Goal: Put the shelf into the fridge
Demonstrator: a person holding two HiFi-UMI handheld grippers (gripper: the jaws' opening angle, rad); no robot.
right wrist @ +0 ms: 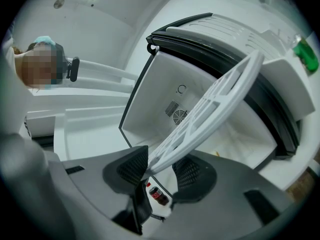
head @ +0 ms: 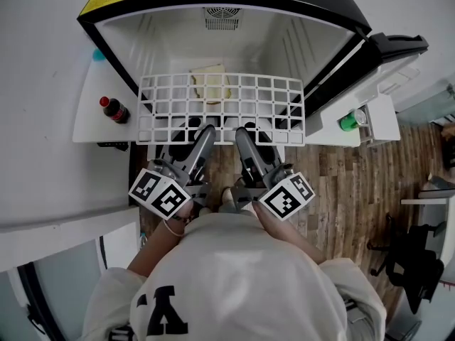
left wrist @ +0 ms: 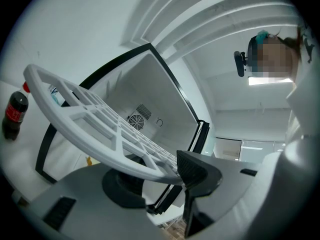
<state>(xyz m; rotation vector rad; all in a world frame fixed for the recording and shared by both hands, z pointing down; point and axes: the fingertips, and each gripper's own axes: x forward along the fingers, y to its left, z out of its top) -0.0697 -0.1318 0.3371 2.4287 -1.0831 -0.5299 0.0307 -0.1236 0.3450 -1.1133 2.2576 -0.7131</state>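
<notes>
Nearest the head camera was the person's pale sweatshirt [head: 234,275], ahead of which the left gripper [head: 195,130] and the right gripper [head: 252,132] pointed side by side. Each was clamped on the near rim of the white grid shelf [head: 220,94], which was held flat across the open front of the fridge [head: 298,45]. To the left a cola bottle [head: 114,109] stood on a white surface [head: 89,119], and at right a green bottle [head: 348,121] sat in the door [head: 382,123]. In the left gripper view, the jaws were closed on the shelf rim, and the grid ran toward the fan vent [left wrist: 136,120] in the fridge's back wall. In the right gripper view, the ribbed pads [right wrist: 132,167] likewise pinched the rim, and the shelf slanted upward across the white cavity.
</notes>
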